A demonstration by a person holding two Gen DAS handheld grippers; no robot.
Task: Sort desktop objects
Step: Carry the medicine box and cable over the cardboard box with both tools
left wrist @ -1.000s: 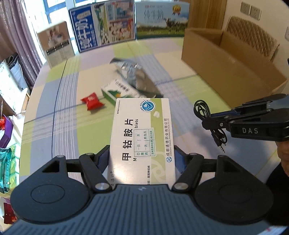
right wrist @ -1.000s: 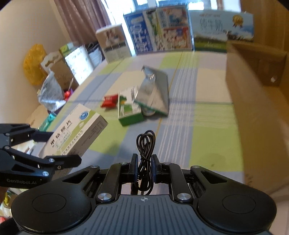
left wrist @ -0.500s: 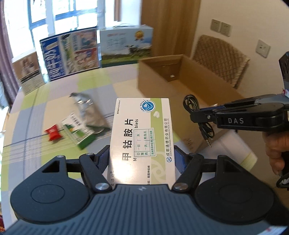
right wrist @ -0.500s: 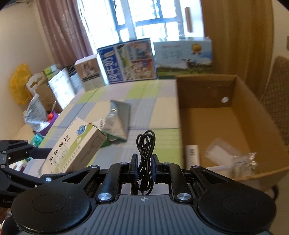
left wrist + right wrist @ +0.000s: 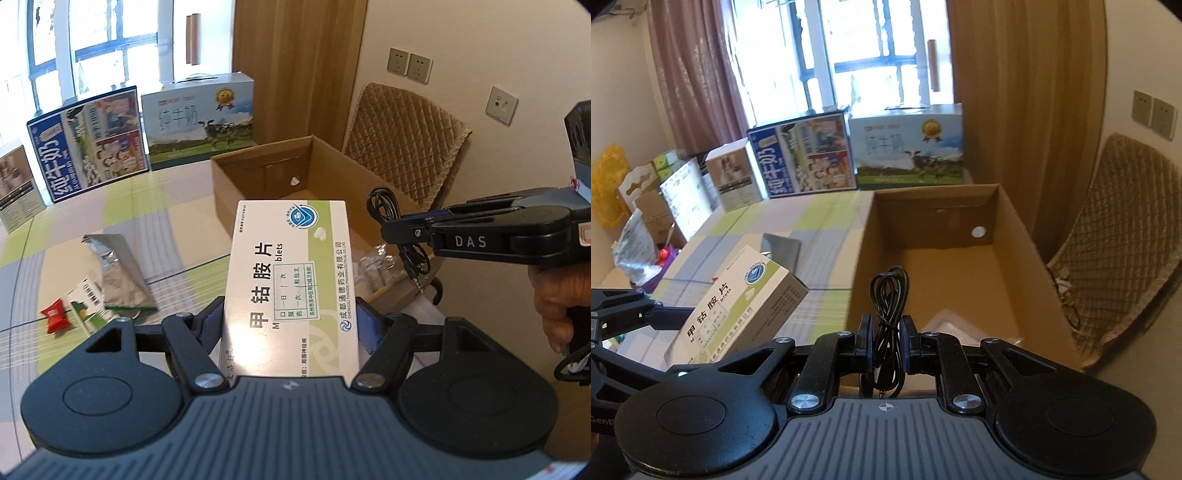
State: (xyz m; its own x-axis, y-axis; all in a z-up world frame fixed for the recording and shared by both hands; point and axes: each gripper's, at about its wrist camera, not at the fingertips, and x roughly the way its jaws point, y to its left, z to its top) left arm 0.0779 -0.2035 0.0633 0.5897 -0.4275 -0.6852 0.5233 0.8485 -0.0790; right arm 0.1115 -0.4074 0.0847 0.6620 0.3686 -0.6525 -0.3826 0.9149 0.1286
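My left gripper (image 5: 291, 325) is shut on a white and green medicine box (image 5: 291, 280), held up in the air just left of the open cardboard box (image 5: 258, 173). My right gripper (image 5: 888, 341) is shut on a coiled black audio cable (image 5: 888, 295) and hangs over the near end of that cardboard box (image 5: 1027, 236). In the left wrist view the right gripper (image 5: 406, 227) shows from the side, with the cable (image 5: 388, 206) dangling from it. On the checked tablecloth lie a silver foil pouch (image 5: 118, 269), a green and white carton (image 5: 86, 304) and a red sachet (image 5: 55, 315).
Clear plastic packaging (image 5: 964, 326) lies in the cardboard box's near end. Milk cartons (image 5: 908, 147) and printed boxes (image 5: 801, 157) stand along the table's far edge. A quilted chair (image 5: 1123, 236) is right of the box. A person's hand (image 5: 561, 295) holds the right gripper.
Both grippers have risen and swung right toward the cardboard box, each keeping its load. The right gripper now hangs above the box's near edge; the table items have slid left in view.
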